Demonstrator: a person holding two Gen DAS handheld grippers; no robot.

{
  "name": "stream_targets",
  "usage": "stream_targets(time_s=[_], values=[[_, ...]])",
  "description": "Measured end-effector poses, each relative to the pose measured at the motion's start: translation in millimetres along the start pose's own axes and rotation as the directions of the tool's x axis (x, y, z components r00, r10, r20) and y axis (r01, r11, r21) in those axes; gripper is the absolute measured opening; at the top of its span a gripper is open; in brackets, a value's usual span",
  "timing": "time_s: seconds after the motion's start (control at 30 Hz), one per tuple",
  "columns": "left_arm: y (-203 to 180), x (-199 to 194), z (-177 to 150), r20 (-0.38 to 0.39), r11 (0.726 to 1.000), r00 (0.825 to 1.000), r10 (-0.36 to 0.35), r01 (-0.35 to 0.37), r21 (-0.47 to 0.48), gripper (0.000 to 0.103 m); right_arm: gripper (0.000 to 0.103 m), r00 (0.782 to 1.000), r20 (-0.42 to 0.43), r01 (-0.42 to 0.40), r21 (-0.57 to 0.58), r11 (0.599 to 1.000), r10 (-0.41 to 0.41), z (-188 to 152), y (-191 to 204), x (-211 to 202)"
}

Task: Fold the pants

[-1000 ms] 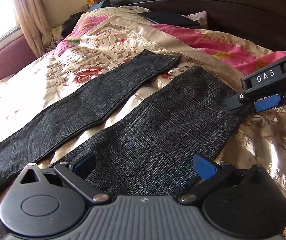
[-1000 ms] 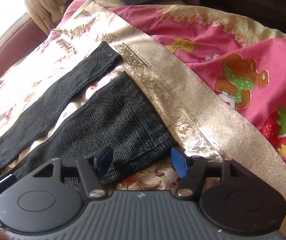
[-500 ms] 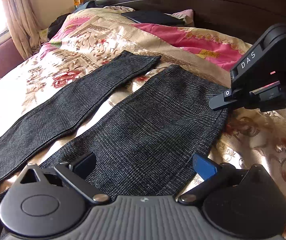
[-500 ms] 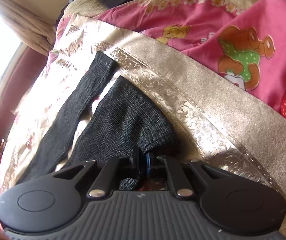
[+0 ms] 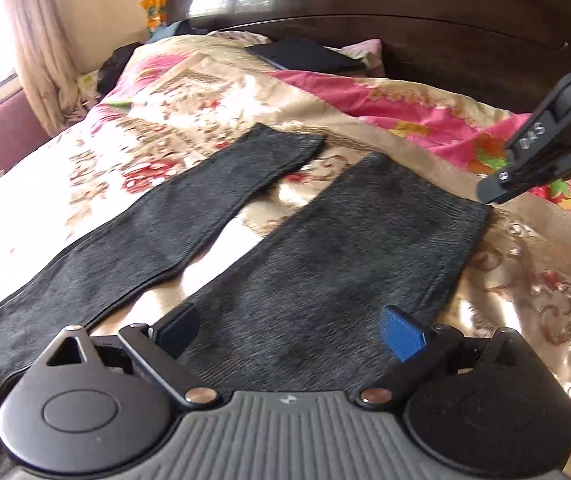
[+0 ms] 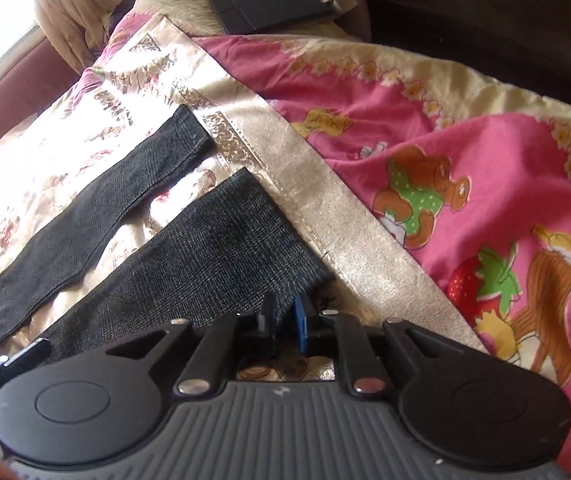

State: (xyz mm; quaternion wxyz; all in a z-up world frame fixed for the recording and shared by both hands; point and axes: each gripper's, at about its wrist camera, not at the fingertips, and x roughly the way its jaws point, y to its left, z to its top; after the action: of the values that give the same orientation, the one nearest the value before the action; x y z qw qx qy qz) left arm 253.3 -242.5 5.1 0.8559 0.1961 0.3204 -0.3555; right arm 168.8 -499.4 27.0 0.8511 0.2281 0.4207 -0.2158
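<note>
Dark grey checked pants (image 5: 325, 260) lie flat on the floral bedspread, their two legs spread apart toward the headboard. My left gripper (image 5: 289, 332) hovers open over the nearer leg, and nothing sits between its fingers. My right gripper (image 6: 285, 316) pinches the hem corner of that same leg (image 6: 245, 232), and its jaws are opening slightly with the cloth still between the pads. From the left wrist view the right gripper (image 5: 491, 196) touches the leg's far right corner. The other leg (image 6: 125, 200) lies free to the left.
A pink cartoon-print blanket (image 6: 445, 160) covers the bed to the right of the pants. A dark flat item (image 6: 269, 4) rests on the pillow near the dark wooden headboard (image 5: 405, 40). A curtain (image 5: 37, 60) and a window stand at the left.
My right gripper went from wide open to closed on the hem corner of the nearer leg, then rose a little. The left gripper stayed open over that leg.
</note>
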Motion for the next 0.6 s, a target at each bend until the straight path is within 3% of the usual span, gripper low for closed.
stream_targets(time_s=[0.17, 0.27, 0.4, 0.47, 0.57, 0.6], values=[[90.4, -34.3, -24.7, -0.020, 0.990, 0.991, 0.131, -0.132, -0.057, 0.103, 0.018, 0.998, -0.016, -0.057, -0.199, 0.978, 0.054, -1.7, 74.5, -12.4], [154.7, -49.4, -47.2, -0.057, 0.967, 0.968, 0.245, -0.248, -0.056, 0.103, 0.022, 0.993, -0.041, -0.120, -0.367, 0.922, 0.113, -7.1, 147.7, 4.4], [243.2, -68.5, -82.1, -0.149, 0.902, 0.904, 0.401, -0.418, -0.108, 0.103, 0.022, 0.959, -0.154, -0.284, -0.506, 0.815, 0.238, -12.3, 247.4, 34.2], [281.5, -79.9, -101.5, -0.191, 0.862, 0.872, 0.450, -0.480, -0.164, 0.103, 0.022, 0.932, -0.210, -0.362, -0.570, 0.738, 0.296, -19.2, 302.9, 44.3], [339.5, -87.8, -138.5, -0.292, 0.802, 0.834, 0.468, -0.540, -0.256, 0.103, 0.027, 0.899, -0.258, -0.434, -0.638, 0.636, 0.354, -29.2, 370.3, 54.2], [355.5, -85.5, -154.3, -0.338, 0.779, 0.812, 0.475, -0.567, -0.267, 0.103, 0.027, 0.891, -0.272, -0.449, -0.652, 0.611, 0.364, -32.6, 390.3, 58.0]])
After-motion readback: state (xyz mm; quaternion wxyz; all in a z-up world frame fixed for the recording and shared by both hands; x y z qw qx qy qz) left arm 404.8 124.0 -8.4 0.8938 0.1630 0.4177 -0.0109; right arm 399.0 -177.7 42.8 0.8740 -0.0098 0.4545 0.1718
